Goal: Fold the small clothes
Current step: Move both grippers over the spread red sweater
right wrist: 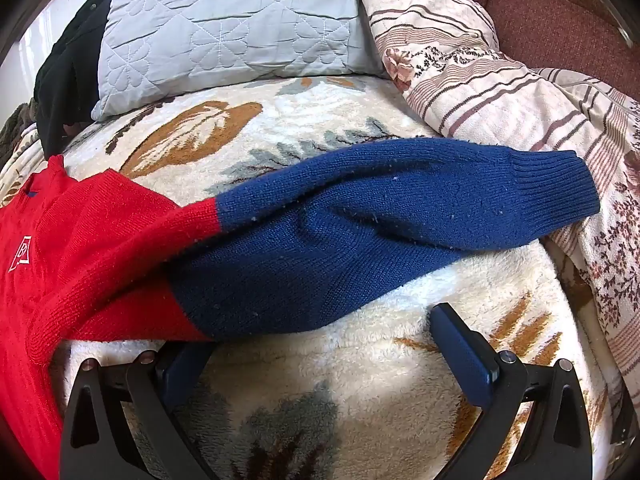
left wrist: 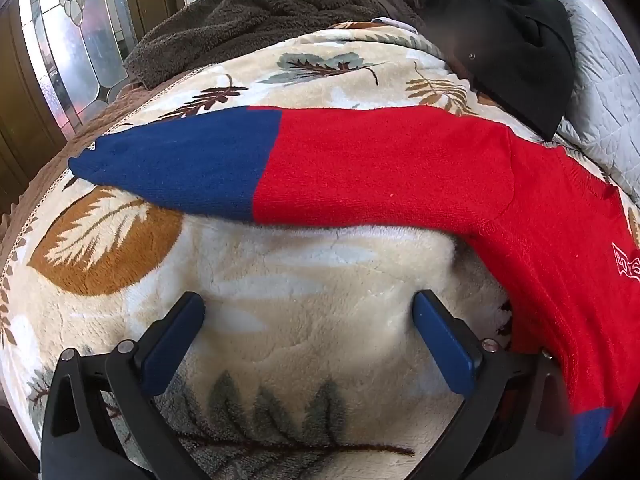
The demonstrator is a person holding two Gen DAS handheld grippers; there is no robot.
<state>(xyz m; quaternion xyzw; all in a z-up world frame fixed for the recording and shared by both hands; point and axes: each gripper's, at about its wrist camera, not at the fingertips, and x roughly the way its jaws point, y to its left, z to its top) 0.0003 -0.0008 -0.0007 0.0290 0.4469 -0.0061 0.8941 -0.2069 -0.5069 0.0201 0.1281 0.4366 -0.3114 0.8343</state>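
Close wrist views, shared sweater [left wrist: 400, 168]

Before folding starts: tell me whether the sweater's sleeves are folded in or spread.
Spread: the sweater's sleeves extend outward over the blanket in both views.

Bare leaf-print blanket [left wrist: 304, 320] lies open before both grippers; sweater sleeve [right wrist: 360, 248] crosses ahead

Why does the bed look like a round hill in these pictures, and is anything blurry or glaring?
Left wrist view: the fisheye lens bulges the leaf blanket; a smudged dark blur sits by the black garment, and the window glares bright. Right wrist view: same bulge, even daylight, sharp sweater knit, dark corners.
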